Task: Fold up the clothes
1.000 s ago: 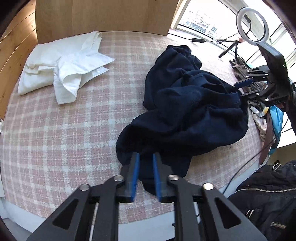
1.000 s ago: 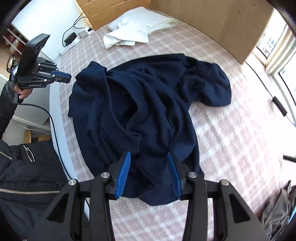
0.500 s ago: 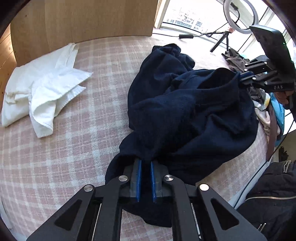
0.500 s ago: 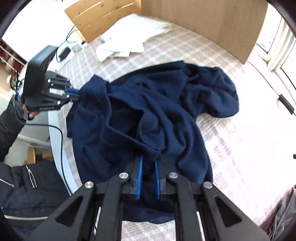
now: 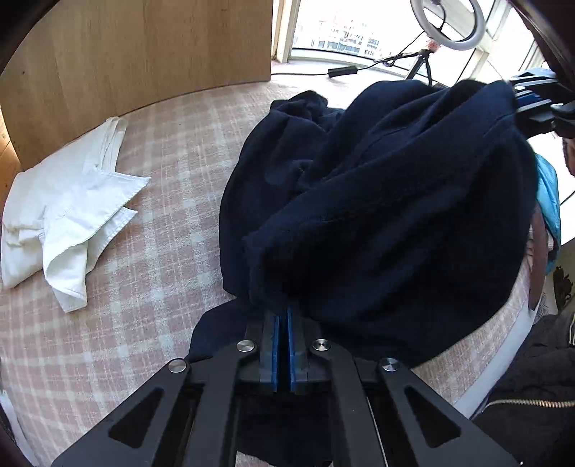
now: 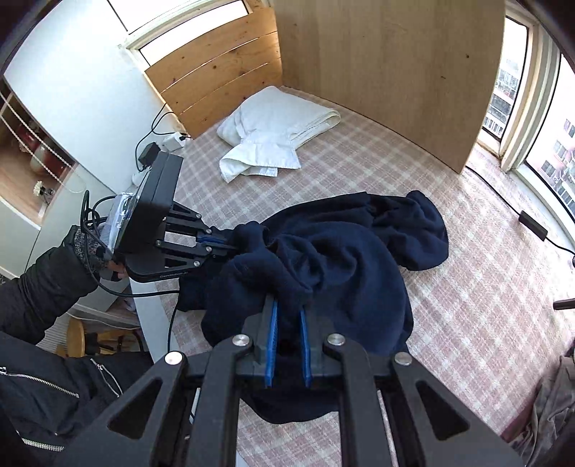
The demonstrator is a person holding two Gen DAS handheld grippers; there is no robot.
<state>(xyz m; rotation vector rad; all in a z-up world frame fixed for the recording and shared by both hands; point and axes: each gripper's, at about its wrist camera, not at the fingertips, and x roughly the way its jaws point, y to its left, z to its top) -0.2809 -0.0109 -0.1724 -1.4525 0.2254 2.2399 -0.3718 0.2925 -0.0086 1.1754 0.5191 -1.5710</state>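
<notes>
A navy sweater (image 5: 377, 215) is bunched up over the pink plaid bed cover (image 5: 151, 280), partly raised off it. My left gripper (image 5: 283, 314) is shut on a fold at the sweater's near edge. In the right wrist view the same gripper (image 6: 230, 245) pinches the sweater's left edge, with a hand in a black sleeve (image 6: 46, 283) behind it. My right gripper (image 6: 287, 307) is shut on a thick bunch of the navy sweater (image 6: 352, 273). It shows at the upper right of the left wrist view (image 5: 528, 102), at the sweater's raised far corner.
A folded white garment (image 5: 72, 201) (image 6: 276, 140) lies near the wooden headboard (image 6: 222, 72). A tall wooden panel (image 6: 388, 64) stands behind the bed. A ring light (image 5: 445, 25), a cable and a power brick (image 6: 533, 224) are by the windows. More clothes (image 5: 550, 204) hang off the bed's right edge.
Both grippers went from open to shut on the navy sweater. They have since lifted its edges, so the cloth now hangs bunched between them, off the bed cover.
</notes>
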